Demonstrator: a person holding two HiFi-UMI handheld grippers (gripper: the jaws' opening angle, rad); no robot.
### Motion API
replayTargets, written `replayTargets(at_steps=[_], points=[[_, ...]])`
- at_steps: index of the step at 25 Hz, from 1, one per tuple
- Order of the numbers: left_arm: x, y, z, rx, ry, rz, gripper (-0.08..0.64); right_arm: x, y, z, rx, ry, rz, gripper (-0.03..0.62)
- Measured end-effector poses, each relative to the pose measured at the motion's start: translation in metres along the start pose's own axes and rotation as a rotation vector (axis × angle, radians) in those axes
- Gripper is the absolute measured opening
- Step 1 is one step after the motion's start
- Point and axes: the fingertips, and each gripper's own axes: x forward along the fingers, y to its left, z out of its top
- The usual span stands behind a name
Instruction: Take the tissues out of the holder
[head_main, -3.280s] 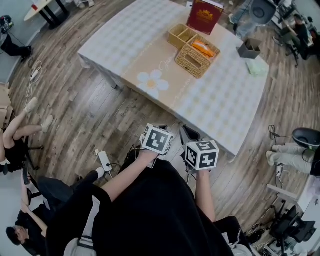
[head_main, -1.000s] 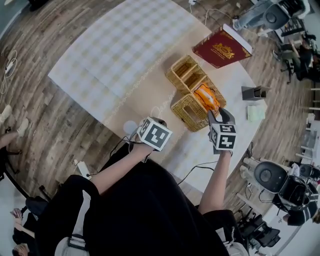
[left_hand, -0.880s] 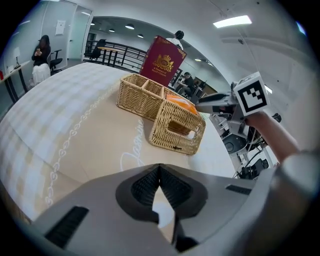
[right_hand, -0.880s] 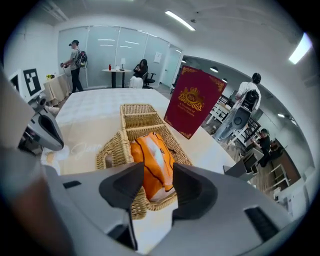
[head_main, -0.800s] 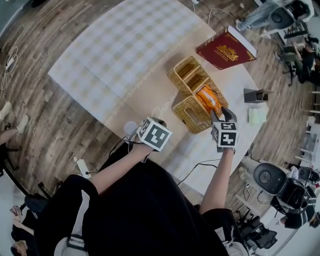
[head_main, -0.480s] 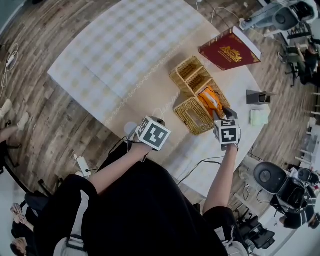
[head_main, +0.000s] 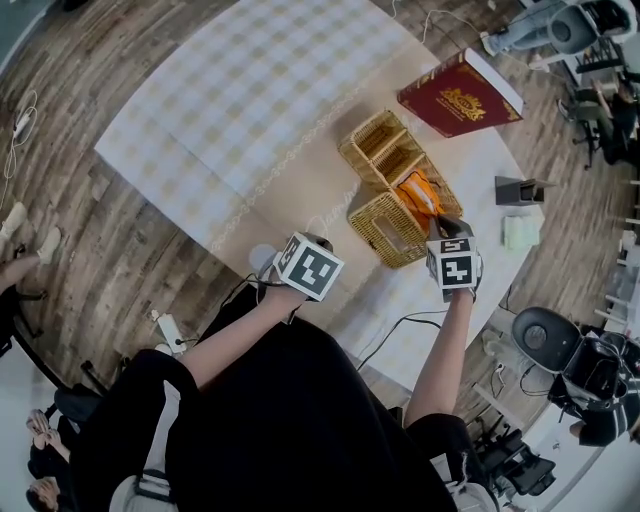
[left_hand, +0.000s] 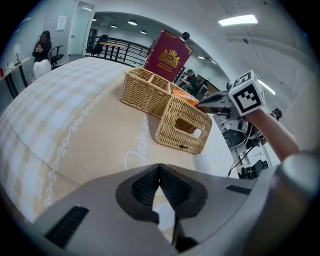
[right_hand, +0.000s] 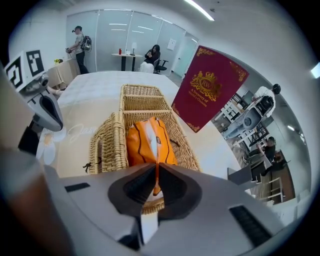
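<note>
An orange tissue pack (right_hand: 149, 142) lies in the long compartment of the wicker holder (right_hand: 107, 137) on the checked table. My right gripper (right_hand: 156, 167) is at the pack's near end, its jaws closing with the pack's thin orange edge pinched between the pads. The head view shows that gripper (head_main: 443, 222) at the holder's (head_main: 375, 215) right end, by the pack (head_main: 418, 188). My left gripper (left_hand: 160, 167) is shut on nothing, low over the table's front, short of the holder (left_hand: 182, 127).
A dark red book (head_main: 460, 92) stands just behind the holder. A small dark box (head_main: 520, 188) and a green cloth (head_main: 520, 232) lie on the table's right part. A cable (head_main: 400, 325) hangs past the near table edge. People sit at the room's edges.
My right gripper moved forward to the holder's right end and its jaws came together on the orange pack's edge. The left gripper stayed where it was.
</note>
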Motion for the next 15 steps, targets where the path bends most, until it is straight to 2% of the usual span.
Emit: replayTargets(at_steps=[15], points=[[-0.012, -0.014, -0.006, 0.028, -0.021, -0.009, 0.0, -0.065, -0.002, 0.025, -0.057, -0.086, -0.088, 0.017]])
